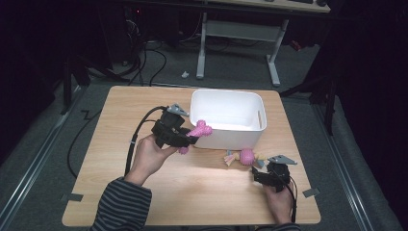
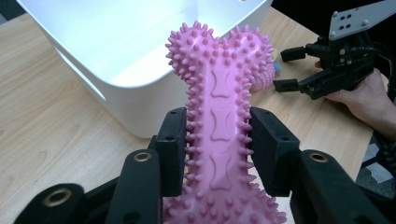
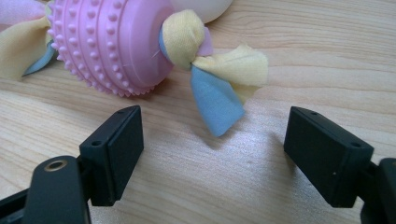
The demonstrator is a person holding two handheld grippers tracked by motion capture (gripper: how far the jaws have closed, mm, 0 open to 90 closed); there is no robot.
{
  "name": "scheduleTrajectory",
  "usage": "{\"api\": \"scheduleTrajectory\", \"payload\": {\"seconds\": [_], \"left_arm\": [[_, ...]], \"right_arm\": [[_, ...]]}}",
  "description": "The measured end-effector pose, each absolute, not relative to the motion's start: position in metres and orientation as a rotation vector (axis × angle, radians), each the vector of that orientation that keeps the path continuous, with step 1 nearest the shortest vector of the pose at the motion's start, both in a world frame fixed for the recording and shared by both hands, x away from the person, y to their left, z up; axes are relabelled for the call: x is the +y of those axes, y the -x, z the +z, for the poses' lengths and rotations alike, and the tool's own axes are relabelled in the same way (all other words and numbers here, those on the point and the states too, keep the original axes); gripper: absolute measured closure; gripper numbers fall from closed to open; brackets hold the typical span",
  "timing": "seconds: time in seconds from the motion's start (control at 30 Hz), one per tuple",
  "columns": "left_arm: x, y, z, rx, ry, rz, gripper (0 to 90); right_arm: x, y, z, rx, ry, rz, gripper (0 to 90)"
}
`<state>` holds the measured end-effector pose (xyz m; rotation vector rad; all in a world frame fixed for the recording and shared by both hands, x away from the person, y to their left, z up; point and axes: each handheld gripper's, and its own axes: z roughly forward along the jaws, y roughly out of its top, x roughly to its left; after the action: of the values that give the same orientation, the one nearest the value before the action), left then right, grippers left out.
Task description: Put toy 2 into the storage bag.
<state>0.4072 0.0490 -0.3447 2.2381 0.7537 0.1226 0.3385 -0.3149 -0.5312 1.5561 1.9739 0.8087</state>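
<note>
Left tongs (image 2: 218, 140) are pinching the spiky pink bone (image 2: 219, 93) beside the white bin (image 1: 226, 115), seemingly mid-tidy; next it needs lifting over the rim toward 1 o'clock, while right tongs (image 3: 210, 144), spread, are facing the ball toy (image 3: 107, 42) on the bench (image 1: 192, 192).

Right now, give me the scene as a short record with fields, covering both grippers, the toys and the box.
left gripper: shut on the pink spiky bone toy, held up beside the bin's near wall
right gripper: open, low over the table, jaws apart just short of the ball toy
white bin: upright toward the table's far side, nothing visible inside it
pink ball toy with cloth strips: lying on the wooden table in front of the bin
</note>
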Motion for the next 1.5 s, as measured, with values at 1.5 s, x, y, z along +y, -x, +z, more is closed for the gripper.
{"api": "scheduleTrajectory", "payload": {"seconds": [1.5], "left_arm": [[-0.010,-0.469,-0.318,0.726,-2.274,0.156,58.6]], "right_arm": [[-0.315,-0.338,-0.531,1.983,-1.545,0.812,20.0]]}}
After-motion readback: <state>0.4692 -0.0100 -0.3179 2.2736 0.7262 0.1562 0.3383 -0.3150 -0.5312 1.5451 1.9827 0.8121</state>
